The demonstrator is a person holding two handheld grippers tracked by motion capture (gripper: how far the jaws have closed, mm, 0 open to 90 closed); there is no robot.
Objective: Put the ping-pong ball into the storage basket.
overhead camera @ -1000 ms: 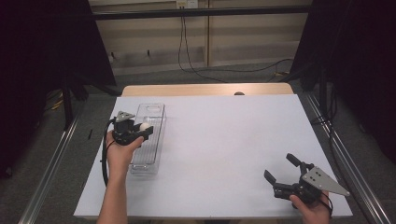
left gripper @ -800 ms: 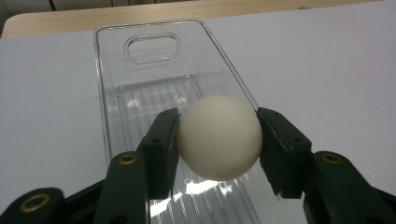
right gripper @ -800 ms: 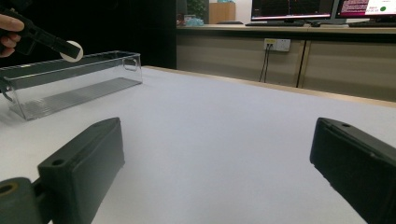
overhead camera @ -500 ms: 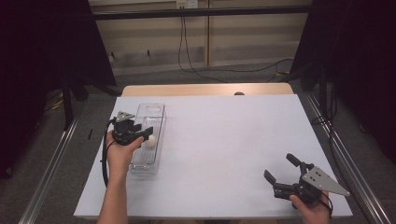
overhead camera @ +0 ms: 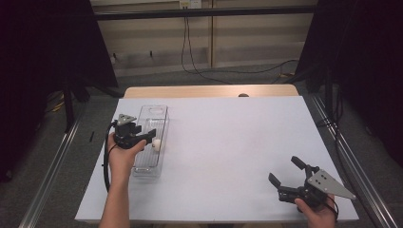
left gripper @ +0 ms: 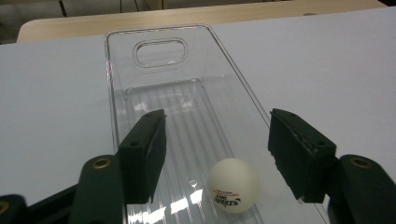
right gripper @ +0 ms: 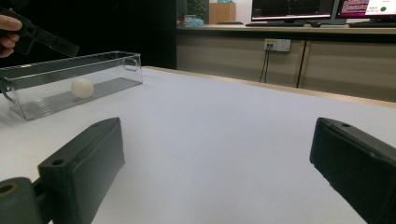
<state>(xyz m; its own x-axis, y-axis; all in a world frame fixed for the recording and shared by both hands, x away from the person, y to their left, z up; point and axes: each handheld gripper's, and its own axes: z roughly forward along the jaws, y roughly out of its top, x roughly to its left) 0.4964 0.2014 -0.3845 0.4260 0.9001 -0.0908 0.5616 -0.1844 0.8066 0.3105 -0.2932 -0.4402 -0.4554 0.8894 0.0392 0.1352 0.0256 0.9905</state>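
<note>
A clear plastic tray (overhead camera: 153, 110) lies lengthwise on the left of the white table. A white ping-pong ball (overhead camera: 156, 143) with printed lettering rests on its ribbed floor. My left gripper (overhead camera: 148, 137) hovers over the tray, open. In the left gripper view the ball (left gripper: 233, 185) lies low between the spread jaws, nearer the right one and touching neither, with the tray (left gripper: 187, 116) stretching away. My right gripper (overhead camera: 283, 169) sits near the front right corner, open and holding nothing. The right gripper view shows the tray (right gripper: 107, 63) and the ball (right gripper: 82, 87) far off to its left.
The white table (overhead camera: 237, 133) spreads wide between the two grippers. A wooden strip (overhead camera: 209, 91) borders its far edge. Metal rails (overhead camera: 52, 161) run along both sides. A cable (overhead camera: 107, 161) trails from the left gripper past the forearm.
The ball now sits slightly nearer the front of the tray than a second ago. The left gripper has barely shifted. The right gripper has stayed still.
</note>
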